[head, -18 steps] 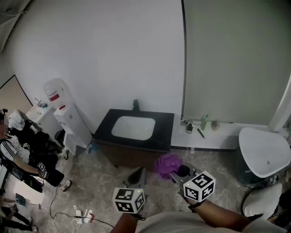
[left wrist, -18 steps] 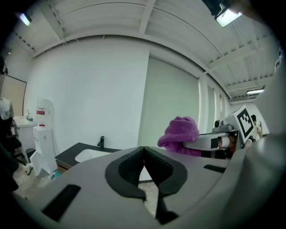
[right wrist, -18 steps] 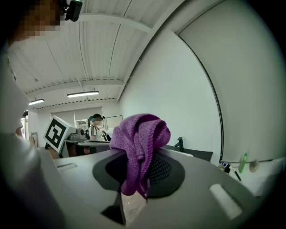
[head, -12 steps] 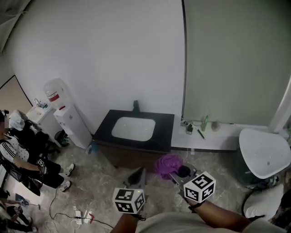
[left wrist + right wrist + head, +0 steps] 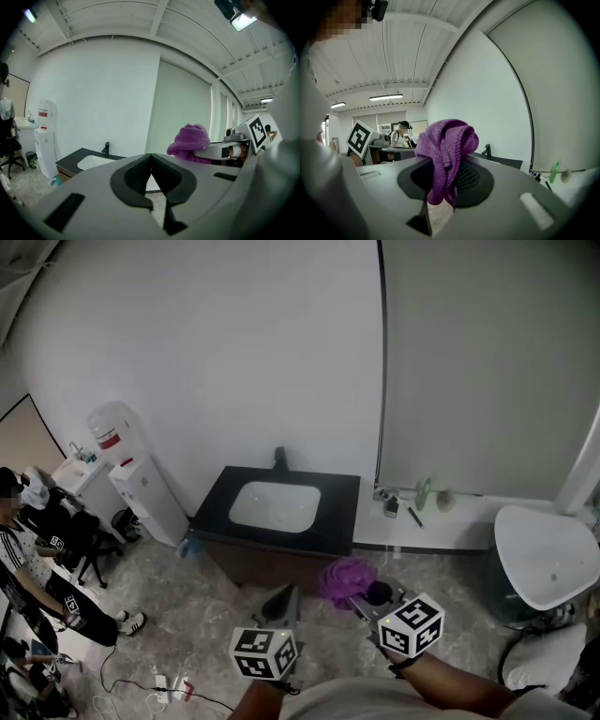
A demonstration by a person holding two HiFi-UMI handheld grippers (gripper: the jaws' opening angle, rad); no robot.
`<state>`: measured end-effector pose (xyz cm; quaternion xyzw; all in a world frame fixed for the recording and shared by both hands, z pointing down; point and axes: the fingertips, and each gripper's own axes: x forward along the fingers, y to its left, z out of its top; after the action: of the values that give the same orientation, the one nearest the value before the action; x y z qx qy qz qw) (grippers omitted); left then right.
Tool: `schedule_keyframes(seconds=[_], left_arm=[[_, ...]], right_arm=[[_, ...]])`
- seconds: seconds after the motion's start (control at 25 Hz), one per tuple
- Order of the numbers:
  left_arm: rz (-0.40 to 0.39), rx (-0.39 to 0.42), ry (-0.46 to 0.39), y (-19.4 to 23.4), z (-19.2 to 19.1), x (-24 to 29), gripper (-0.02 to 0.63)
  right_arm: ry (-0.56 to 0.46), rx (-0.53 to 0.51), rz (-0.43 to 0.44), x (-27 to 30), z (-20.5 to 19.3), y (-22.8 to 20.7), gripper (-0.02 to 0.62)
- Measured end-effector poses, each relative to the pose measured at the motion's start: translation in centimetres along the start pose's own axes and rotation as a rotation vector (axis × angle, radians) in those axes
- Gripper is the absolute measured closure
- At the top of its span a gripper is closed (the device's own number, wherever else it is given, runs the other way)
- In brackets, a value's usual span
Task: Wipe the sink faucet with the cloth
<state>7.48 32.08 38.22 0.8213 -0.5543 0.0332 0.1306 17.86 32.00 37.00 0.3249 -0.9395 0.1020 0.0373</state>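
Observation:
A black faucet (image 5: 279,457) stands at the back edge of a white basin set in a black vanity top (image 5: 339,512) against the wall. My right gripper (image 5: 349,592) is shut on a bunched purple cloth (image 5: 345,578), held above the floor in front of the vanity. In the right gripper view the cloth (image 5: 446,150) hangs out of the closed jaws, with the faucet (image 5: 487,151) beyond. My left gripper (image 5: 284,599) is shut with nothing in it, left of the cloth. The left gripper view shows the faucet (image 5: 106,149) and the cloth (image 5: 191,140).
A water dispenser (image 5: 141,486) stands left of the vanity. A white lidded bin (image 5: 547,562) sits at the right. Small bottles (image 5: 422,493) line the ledge by the glass panel. A person (image 5: 28,559) stands at far left, with cables (image 5: 169,681) on the floor.
Both grippers and the cloth have stayed in place. The person at far left has stood up and shifted.

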Motion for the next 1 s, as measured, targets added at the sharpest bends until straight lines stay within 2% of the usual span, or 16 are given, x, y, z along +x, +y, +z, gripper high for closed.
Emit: schedule_keyframes(seconds=[0.32,0.6,0.8,1.0], left_arm=[[-0.016,-0.024,0.004,2.9,0.9,0.4,0.600],[-0.052,-0.013,0.040,8.4,0.9,-0.6,0.599],[-0.071,-0.016,0.044,12.9,0.9,-1.3,0.600],[-0.058,-0.042,0.051,16.7,0.6,0.7,0.600]], right_arm=[[0.012,0.000,0.005,2.7,0.4,0.6,0.515],[0.033,0.038,-0.039,7.5,-0.4,2.4,0.515],[0.063,0.070,-0.064,10.7,-2.3,3.9,0.515],[0.076,0.067,-0.060,14.7,-2.6,2.4,0.515]])
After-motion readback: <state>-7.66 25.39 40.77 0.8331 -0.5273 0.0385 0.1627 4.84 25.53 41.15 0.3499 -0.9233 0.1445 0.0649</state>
